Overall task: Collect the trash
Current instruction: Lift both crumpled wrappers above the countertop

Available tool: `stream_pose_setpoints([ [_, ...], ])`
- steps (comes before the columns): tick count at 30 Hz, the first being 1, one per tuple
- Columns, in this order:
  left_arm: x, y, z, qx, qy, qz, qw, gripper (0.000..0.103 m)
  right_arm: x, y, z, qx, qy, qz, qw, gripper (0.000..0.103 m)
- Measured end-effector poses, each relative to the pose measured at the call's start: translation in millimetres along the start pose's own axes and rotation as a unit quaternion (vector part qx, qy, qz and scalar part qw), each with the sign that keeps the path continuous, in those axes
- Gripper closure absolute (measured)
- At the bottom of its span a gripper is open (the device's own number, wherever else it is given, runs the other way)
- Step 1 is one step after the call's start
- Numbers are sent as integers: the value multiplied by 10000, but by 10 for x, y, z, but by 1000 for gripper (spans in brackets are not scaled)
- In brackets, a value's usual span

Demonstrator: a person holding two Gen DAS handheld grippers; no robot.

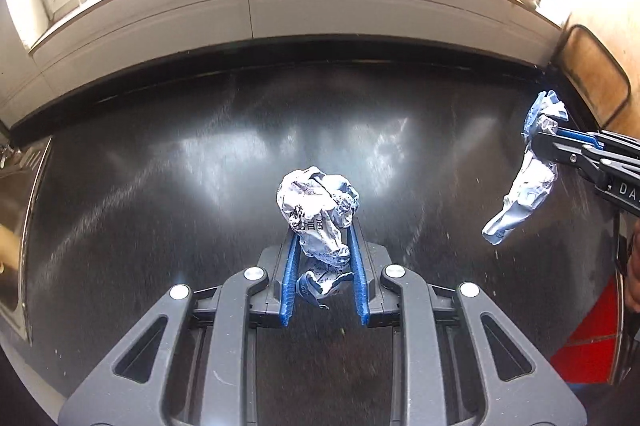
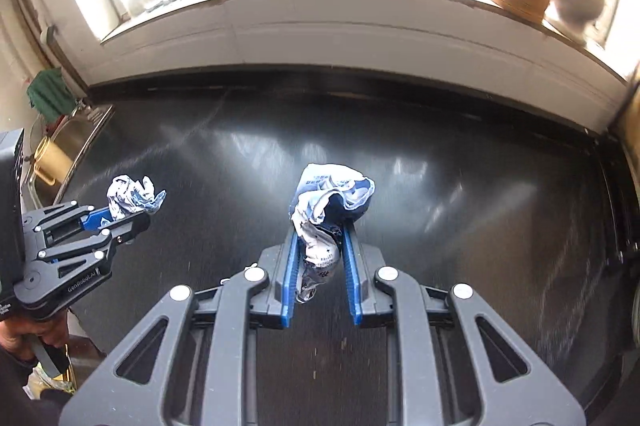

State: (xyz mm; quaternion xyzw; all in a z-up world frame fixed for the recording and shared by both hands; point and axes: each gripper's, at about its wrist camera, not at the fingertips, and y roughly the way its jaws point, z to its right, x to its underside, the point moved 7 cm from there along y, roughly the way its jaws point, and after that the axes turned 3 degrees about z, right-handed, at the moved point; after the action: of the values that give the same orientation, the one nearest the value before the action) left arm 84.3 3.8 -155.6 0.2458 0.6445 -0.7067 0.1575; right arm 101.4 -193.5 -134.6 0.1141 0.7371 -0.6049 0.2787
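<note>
Crumpled white-and-blue printed paper wad (image 1: 318, 222) sits clamped between the left gripper (image 1: 322, 250) pads, sticking out fwd past the tips, lifted over the glossy black countertop (image 1: 168, 161). Second crumpled blue-white wrapper (image 2: 326, 222) is pinched the same way in the right gripper (image 2: 320, 254), long axis running along the fingers; its tail droops below. Both hands loaded, so next move is a drop-off, but no bin shows in either view. Steel sink (image 2: 86, 129) lies far left of the left gripper, prob. holding a yellowish cup (image 2: 50, 159).
</note>
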Motion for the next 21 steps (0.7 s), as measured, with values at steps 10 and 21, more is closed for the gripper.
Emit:
stream_pose_setpoints([
  [10, 267, -215, 244, -5, 113, 15, 9999, 80, 488, -378, -19, 9, 81, 28, 10000, 82],
  [21, 363, -362, 154, -128, -66, 108, 9998, 80, 479, -484, -182, -93, -123, 94, 9998, 82],
])
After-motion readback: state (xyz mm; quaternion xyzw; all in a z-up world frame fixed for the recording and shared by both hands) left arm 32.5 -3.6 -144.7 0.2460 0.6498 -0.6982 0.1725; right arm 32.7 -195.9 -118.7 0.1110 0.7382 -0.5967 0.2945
